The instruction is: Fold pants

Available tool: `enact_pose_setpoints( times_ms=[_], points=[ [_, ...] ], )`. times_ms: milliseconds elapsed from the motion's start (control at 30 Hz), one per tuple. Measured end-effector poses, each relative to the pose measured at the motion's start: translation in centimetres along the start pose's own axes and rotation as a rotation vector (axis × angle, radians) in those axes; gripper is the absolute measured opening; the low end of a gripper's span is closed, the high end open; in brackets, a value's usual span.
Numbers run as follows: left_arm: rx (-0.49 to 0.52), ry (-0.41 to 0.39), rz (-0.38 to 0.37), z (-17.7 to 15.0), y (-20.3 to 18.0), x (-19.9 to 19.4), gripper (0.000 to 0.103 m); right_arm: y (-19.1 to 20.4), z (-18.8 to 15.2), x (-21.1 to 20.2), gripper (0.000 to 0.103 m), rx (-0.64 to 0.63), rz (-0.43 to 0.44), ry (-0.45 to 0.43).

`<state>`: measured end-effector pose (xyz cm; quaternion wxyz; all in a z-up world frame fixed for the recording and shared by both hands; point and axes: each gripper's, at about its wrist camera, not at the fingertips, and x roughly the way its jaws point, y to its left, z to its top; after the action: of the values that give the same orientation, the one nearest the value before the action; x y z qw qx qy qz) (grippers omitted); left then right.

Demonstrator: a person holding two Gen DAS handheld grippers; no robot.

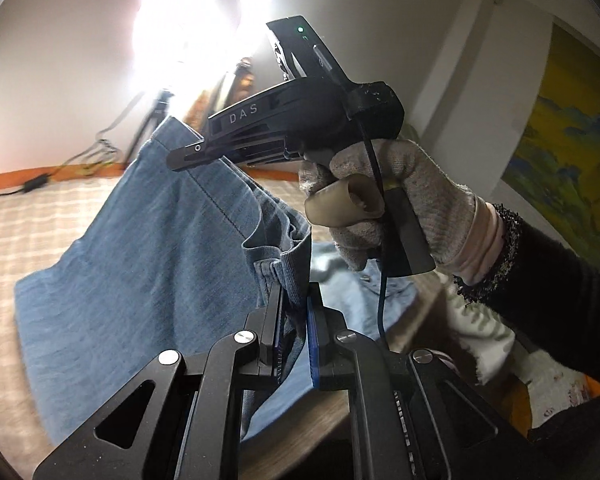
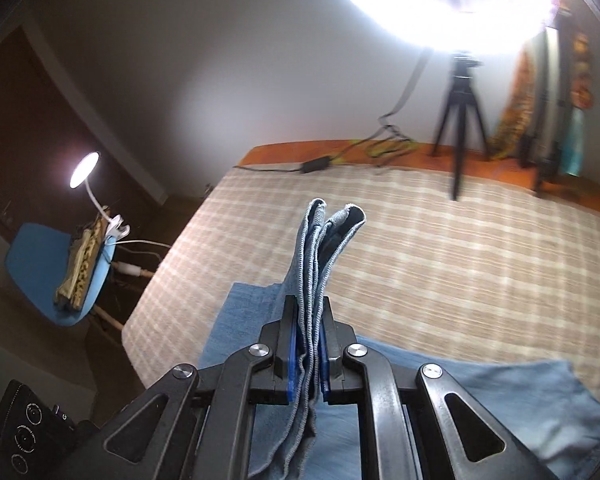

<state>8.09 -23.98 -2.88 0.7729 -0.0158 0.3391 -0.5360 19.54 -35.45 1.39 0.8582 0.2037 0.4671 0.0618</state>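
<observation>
Blue denim pants [image 1: 148,248] hang lifted above a checked bed cover. My left gripper [image 1: 294,304] is shut on a bunched edge of the pants. My right gripper shows in the left wrist view [image 1: 188,156], held by a gloved hand [image 1: 400,200], its tips clamped on the pants' upper edge. In the right wrist view my right gripper [image 2: 309,320] is shut on several folded layers of denim [image 2: 320,248] that stick up past the fingertips. More of the pants [image 2: 480,400] lies below on the bed.
A checked beige bed cover [image 2: 440,248] spans the bed. A ring light on a black tripod [image 2: 460,112] and cables stand at the far edge. A blue chair [image 2: 44,264] with a desk lamp sits left. A painting [image 1: 568,160] hangs right.
</observation>
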Motion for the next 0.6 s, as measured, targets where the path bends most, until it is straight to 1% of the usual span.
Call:
enact_pose_setpoints(
  times_ms=[133, 367, 600],
  points=[
    [0.035, 0.03, -0.04, 0.8, -1.9, 2.6, 0.008, -2.9, -0.8, -2.3, 0.006, 0.025, -0.027, -0.016],
    [0.102, 0.074, -0.116, 1.3, -5.2, 5.8, 0.008, -8.5, -3.1, -6.9, 0.006, 0.071, -0.089, -0.034],
    [0.138, 0.125, -0.205, 1.6, -9.0, 11.3, 0.008, -13.3, -5.6, -10.4, 0.006, 0.126, -0.165, -0.044]
  ],
)
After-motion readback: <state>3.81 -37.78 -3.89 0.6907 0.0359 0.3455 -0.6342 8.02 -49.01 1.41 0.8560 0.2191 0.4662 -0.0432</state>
